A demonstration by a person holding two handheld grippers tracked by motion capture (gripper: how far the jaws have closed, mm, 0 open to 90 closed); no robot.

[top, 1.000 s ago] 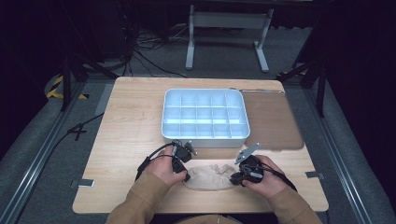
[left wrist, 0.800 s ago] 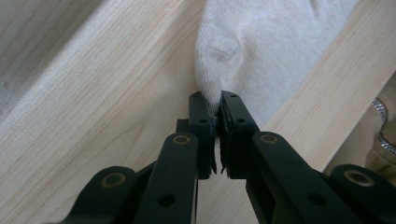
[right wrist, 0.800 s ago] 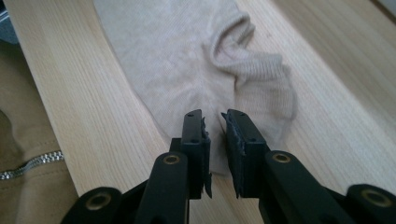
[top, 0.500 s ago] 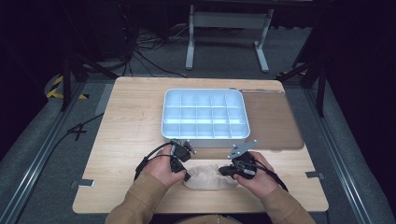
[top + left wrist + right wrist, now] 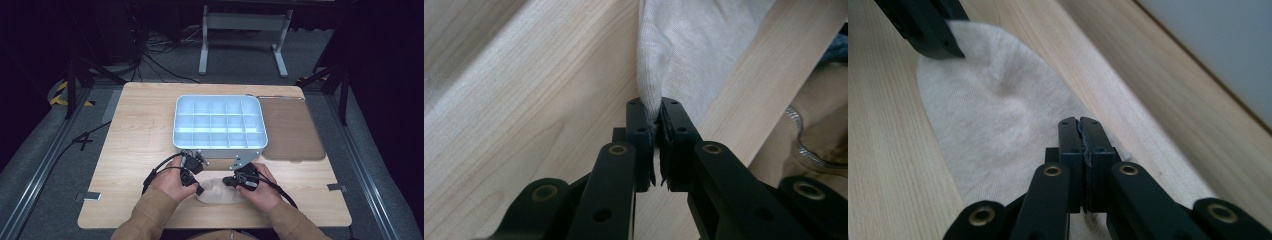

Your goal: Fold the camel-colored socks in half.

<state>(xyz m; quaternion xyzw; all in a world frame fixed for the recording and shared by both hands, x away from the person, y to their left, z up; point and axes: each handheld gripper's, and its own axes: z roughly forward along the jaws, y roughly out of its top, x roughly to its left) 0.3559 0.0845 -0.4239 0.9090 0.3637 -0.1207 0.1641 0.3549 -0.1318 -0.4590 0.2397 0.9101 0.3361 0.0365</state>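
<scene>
A cream cloth point(image 5: 220, 191), a soft knitted piece, is lying on the near part of the wooden counter point(image 5: 135, 135), between the person's two hands and just in front of the pale blue compartment tray point(image 5: 219, 125). The left claw point(image 5: 198, 189) is sitting at the cloth's left end, and in the left gripper view it point(image 5: 656, 107) is pinching a raised fold of the cloth point(image 5: 684, 45) tight between its jaws, with the fabric rising up from the tips. The right claw point(image 5: 229, 180) is resting at the cloth's right part; its jaws have just been closing, and in the right gripper view they point(image 5: 1080, 124) are standing together, low over the cloth point(image 5: 993, 115), though whether any fabric is caught between them cannot be told from there. The same view is showing the left claw point(image 5: 940, 45) at the cloth's far end. A brown mat point(image 5: 290, 127) is lying flat just beside the tray's right side.
</scene>
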